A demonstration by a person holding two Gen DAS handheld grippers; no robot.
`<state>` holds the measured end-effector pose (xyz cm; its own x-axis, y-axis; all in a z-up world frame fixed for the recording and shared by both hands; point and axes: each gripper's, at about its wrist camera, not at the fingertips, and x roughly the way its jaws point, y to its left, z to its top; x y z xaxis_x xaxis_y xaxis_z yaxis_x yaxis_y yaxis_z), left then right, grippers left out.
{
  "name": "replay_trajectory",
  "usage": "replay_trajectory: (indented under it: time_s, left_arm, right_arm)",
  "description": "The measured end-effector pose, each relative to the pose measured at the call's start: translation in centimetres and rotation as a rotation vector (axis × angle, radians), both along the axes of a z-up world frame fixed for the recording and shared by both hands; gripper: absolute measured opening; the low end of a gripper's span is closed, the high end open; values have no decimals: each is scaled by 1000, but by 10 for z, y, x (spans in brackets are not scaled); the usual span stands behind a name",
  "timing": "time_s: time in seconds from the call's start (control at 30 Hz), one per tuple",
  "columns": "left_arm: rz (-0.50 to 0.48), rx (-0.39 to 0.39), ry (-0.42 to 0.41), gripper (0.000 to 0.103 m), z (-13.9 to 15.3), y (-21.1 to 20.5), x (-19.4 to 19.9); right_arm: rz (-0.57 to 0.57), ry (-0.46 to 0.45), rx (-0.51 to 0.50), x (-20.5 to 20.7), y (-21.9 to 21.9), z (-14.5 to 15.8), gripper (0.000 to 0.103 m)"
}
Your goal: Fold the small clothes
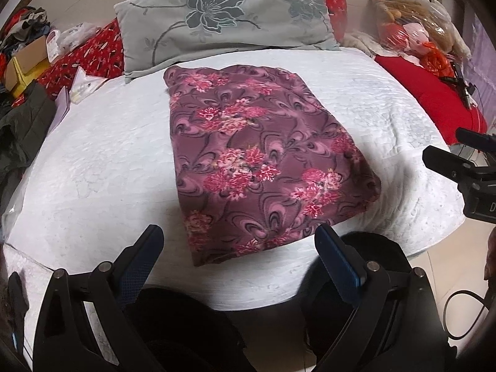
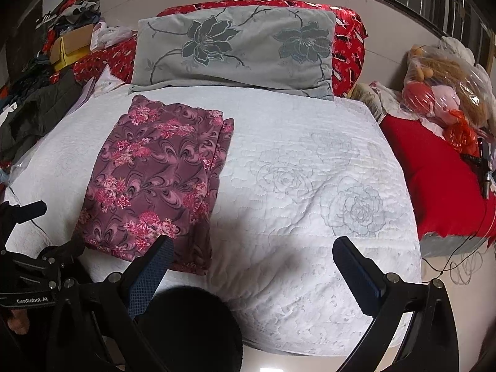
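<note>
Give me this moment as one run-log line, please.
floral garment: folded, on white quilt | left gripper: open, empty | right gripper: open, empty

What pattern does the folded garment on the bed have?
Purple swirls with pink flower clusters on the folded garment, seen best in the left wrist view.

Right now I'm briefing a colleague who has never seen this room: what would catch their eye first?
The folded purple floral garment lies on the white quilted bedspread, near its front edge. Behind it, a grey-green flowered pillow leans on red bedding. Both grippers, left and right, are open and empty.
</note>
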<state>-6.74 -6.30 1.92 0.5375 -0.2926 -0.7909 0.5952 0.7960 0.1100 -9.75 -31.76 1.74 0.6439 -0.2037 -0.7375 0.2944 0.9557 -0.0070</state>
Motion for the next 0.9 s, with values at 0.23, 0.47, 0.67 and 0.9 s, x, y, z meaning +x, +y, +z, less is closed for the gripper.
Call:
replay_trajectory:
  time_s: [0.23,0.47,0.67,0.9]
  left_arm:
    - [5,-6,8,99,1,-1,-1]
    - [3,-10,8,99,2,-2,-1]
    - [-8,-39,0,99,6,-3,-5]
    - [5,-31,18,99,5,-4,-5]
  right_arm:
    - [-2,0,1,-1,-1,0,103]
    - [-1,-4,5,-1,-1,1,103]
    - [2,1,6,-1,0,0,103]
    - [3,1,5,0,1,-1,103]
